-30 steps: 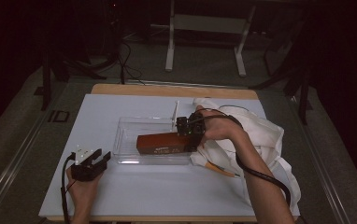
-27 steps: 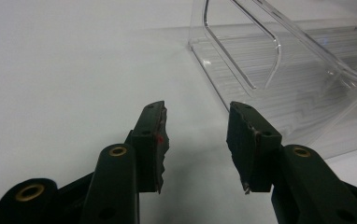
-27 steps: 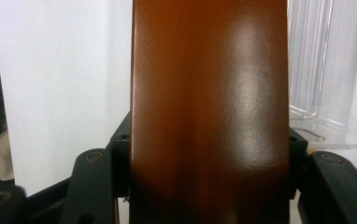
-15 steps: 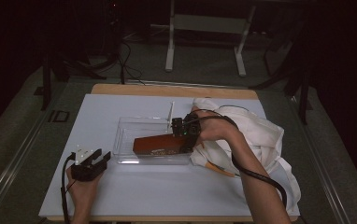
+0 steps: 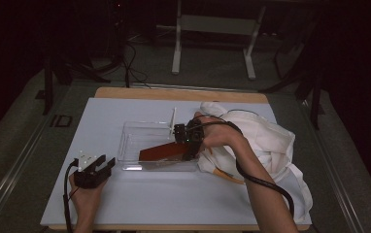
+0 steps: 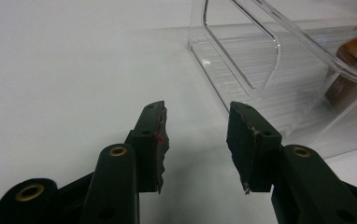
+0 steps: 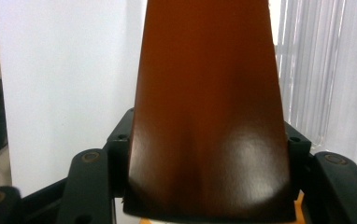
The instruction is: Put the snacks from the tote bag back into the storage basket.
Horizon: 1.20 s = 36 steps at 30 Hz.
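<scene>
Brown case (image 5: 161, 152) inside the clear tray (image 5: 125, 141), slanted: left end low on the tray floor, right end raised at the tray's right wall. Gripped there at that raised end by the right gripper (image 5: 189, 145), reaching in from the right, hand over the edge of the white cloth (image 5: 271, 141). Seen in the right gripper view as a glossy brown face (image 7: 204, 116) running away from the camera, spanning the whole gap between the two black fingers (image 7: 116, 154), one against each long edge. Fingers fairly wide and just now opening further, yet touching the case on both sides.

Left gripper (image 5: 101, 165) resting low on the pale surface (image 5: 174, 194), near the tray's front left corner but apart from it. Fingers (image 6: 151, 140) parted, nothing between them but bare surface (image 6: 74, 70). Beyond them, in the left gripper view, the tray's ribbed floor and rounded wall (image 6: 260, 88), with a corner of the case (image 6: 354, 51) at the far right.

White cloth bunched along the right of the surface, touching the tray's right side, with an orange strip (image 5: 227, 174) poking out beneath its front fold.
</scene>
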{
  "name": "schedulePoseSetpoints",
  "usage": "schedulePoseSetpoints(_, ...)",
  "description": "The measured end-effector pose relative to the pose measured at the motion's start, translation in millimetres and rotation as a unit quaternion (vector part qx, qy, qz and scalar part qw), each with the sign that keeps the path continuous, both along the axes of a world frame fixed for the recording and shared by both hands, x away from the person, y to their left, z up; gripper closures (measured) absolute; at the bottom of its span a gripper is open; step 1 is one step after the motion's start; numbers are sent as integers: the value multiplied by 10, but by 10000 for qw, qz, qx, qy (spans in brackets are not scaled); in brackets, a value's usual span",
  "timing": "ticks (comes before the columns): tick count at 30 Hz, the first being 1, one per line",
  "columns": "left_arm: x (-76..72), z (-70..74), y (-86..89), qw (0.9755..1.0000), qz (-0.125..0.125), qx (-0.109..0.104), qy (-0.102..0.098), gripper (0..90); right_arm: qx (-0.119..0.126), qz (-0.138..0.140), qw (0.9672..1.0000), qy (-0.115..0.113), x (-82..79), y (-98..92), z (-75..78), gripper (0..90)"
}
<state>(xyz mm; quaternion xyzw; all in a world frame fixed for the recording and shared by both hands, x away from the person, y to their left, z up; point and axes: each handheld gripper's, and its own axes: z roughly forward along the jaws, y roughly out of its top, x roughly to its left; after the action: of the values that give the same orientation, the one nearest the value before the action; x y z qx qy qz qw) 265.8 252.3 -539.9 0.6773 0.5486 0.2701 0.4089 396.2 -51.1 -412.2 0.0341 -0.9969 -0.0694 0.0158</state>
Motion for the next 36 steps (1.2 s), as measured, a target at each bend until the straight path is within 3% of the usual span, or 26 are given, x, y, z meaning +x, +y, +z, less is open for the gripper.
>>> schedulePoseSetpoints(16, -1, 0, 0, 10000, 4, 2, -1, 577, 44, -16, 10000, 51, 14, 42, -72, 392)
schedulePoseSetpoints(36, -2, 1, -2, 10000, 2, 6, -6, 577, 143, -90, 9999, -12, 1, -55, -12, 356)
